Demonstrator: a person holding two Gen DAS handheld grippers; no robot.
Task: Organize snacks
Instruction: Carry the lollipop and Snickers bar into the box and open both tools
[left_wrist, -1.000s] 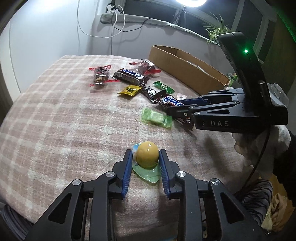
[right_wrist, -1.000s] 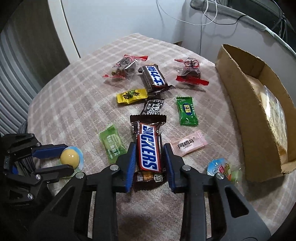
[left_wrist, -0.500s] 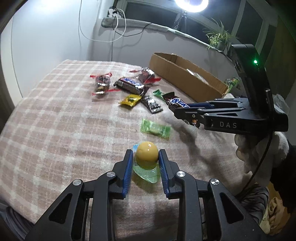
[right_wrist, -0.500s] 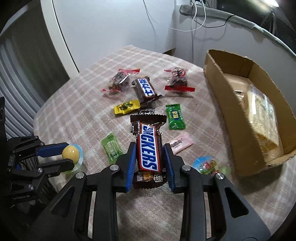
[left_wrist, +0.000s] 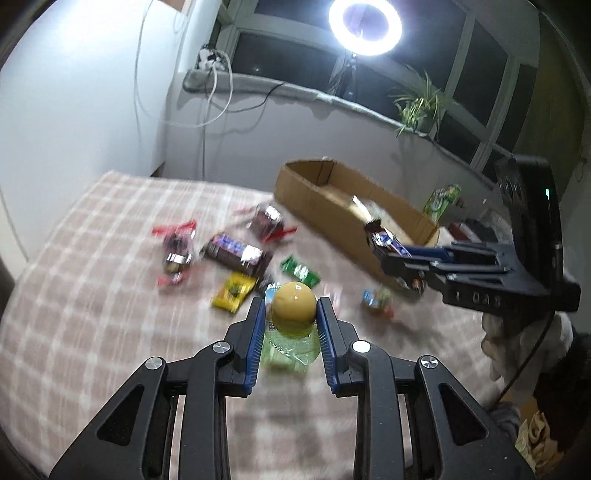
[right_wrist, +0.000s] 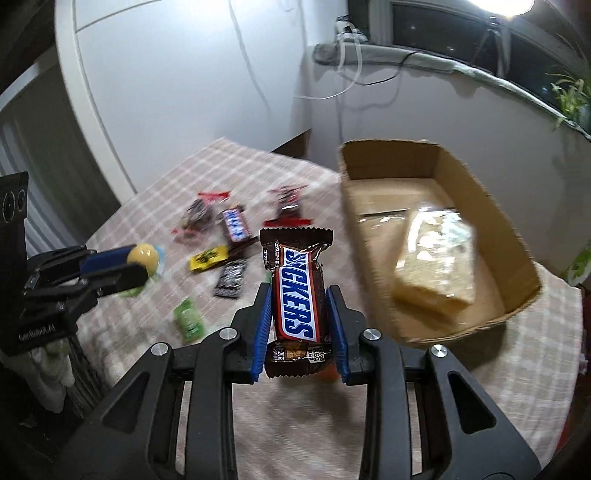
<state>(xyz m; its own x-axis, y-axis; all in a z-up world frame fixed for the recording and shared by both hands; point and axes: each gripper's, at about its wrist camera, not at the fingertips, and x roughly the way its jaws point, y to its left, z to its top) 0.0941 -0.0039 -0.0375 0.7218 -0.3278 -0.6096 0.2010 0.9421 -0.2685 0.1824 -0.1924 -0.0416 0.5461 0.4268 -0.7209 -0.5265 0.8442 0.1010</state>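
Observation:
My left gripper (left_wrist: 290, 306) is shut on a yellow ball candy (left_wrist: 294, 305) in a clear green wrapper and holds it above the checked tablecloth (left_wrist: 92, 314). My right gripper (right_wrist: 298, 297) is shut on a Snickers bar (right_wrist: 297, 291), lifted above the table to the left of the open cardboard box (right_wrist: 476, 206). The box (left_wrist: 321, 199) holds a clear bag of pale wafers (right_wrist: 432, 273). Each gripper shows in the other's view: the right (left_wrist: 384, 254), the left (right_wrist: 142, 267).
Several wrapped snacks lie on the cloth: a dark chocolate bar (left_wrist: 236, 253), a yellow packet (left_wrist: 232, 291), green packets (left_wrist: 299, 269) (right_wrist: 190, 319), red-ended candies (left_wrist: 177, 247) (left_wrist: 267, 219). A ring light (left_wrist: 364, 26) and plant (left_wrist: 417, 103) stand at the window.
Both grippers have risen from the table with their snacks. The right one has carried the Snickers bar towards the box; the left one has lifted the yellow candy forward over the pile.

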